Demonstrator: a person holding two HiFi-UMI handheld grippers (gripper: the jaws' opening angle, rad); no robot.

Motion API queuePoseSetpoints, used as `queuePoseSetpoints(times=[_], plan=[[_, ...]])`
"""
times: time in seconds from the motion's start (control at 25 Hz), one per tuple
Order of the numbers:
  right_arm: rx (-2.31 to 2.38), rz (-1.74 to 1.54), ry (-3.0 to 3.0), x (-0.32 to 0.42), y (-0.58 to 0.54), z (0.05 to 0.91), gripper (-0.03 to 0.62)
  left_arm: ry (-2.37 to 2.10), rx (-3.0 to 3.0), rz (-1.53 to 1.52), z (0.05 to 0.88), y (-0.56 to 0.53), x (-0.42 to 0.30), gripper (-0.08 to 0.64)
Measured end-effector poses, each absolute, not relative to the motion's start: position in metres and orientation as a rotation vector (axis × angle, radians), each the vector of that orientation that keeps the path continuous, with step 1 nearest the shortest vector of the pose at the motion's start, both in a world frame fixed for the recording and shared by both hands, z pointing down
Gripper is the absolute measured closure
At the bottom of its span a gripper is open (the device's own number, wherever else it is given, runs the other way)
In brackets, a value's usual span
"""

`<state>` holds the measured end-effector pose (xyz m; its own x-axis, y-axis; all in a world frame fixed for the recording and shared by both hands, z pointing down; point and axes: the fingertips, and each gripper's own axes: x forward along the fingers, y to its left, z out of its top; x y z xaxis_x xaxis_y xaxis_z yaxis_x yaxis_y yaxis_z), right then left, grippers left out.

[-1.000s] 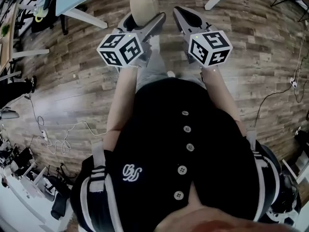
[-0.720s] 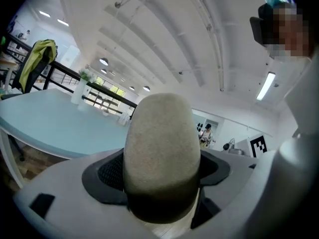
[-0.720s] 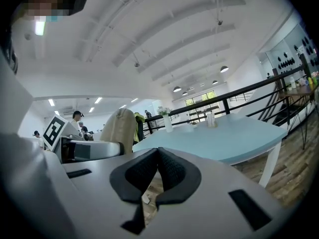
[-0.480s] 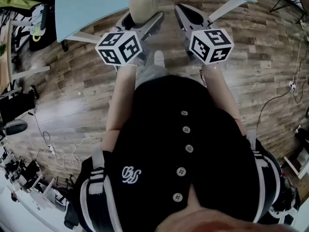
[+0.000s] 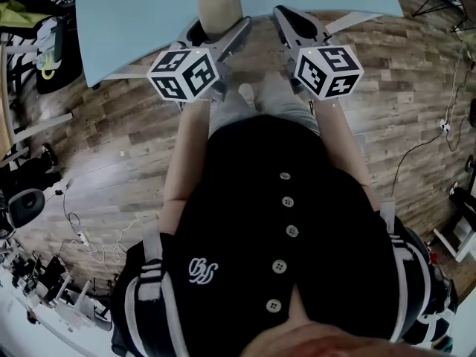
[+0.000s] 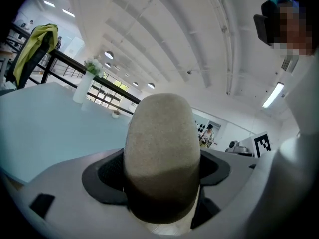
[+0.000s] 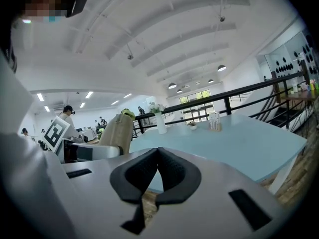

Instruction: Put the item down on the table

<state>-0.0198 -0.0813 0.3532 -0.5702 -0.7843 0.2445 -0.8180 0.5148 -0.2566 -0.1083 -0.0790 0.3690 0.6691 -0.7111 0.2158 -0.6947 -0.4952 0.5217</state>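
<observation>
A beige, rounded, egg-like item (image 5: pixel 219 6) stands upright between the jaws of my left gripper (image 5: pixel 218 25), which is shut on it. In the left gripper view the item (image 6: pixel 162 148) fills the middle, and the black pads (image 6: pixel 107 176) press on its lower sides. My right gripper (image 5: pixel 288 15) is held level beside it, a little apart, and its pads (image 7: pixel 172 171) meet with nothing between them. From the right gripper view the item (image 7: pixel 115 133) shows at the left. Both grippers hover over the near edge of the light blue table (image 5: pixel 134 21).
A white vase with flowers (image 7: pixel 160 122) and a small holder (image 7: pixel 215 121) stand far back on the table (image 7: pixel 239 143). A black railing (image 7: pixel 249 91) runs behind it. A white table leg (image 5: pixel 349 22) stands on the wooden floor (image 5: pixel 111 140), where cables (image 5: pixel 97 240) lie at the left.
The blue table has come much further into view at the top, and both grippers now reach over its near edge. The left gripper still holds the item, and the right stays shut.
</observation>
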Motion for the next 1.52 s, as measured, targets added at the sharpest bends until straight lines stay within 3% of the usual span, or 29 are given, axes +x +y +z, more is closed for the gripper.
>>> queuePoseSetpoints(times=[0.64,1.12,1.52], plan=[[1.287,0.569,-2.701,-0.033,-0.199,0.368,0.583,-1.262,2.181,-0.032,0.389,-0.179,-0.148,0.156],[1.104,0.521,-2.802,-0.031,-0.327,0.35,0.583,-1.368,2.198,0.04,0.372,-0.3,-0.129,0.156],[0.991,0.571,-2.831,-0.018,-0.366,0.364,0.583,-1.424,2.155,0.179,0.389,-0.335,-0.119,0.156]])
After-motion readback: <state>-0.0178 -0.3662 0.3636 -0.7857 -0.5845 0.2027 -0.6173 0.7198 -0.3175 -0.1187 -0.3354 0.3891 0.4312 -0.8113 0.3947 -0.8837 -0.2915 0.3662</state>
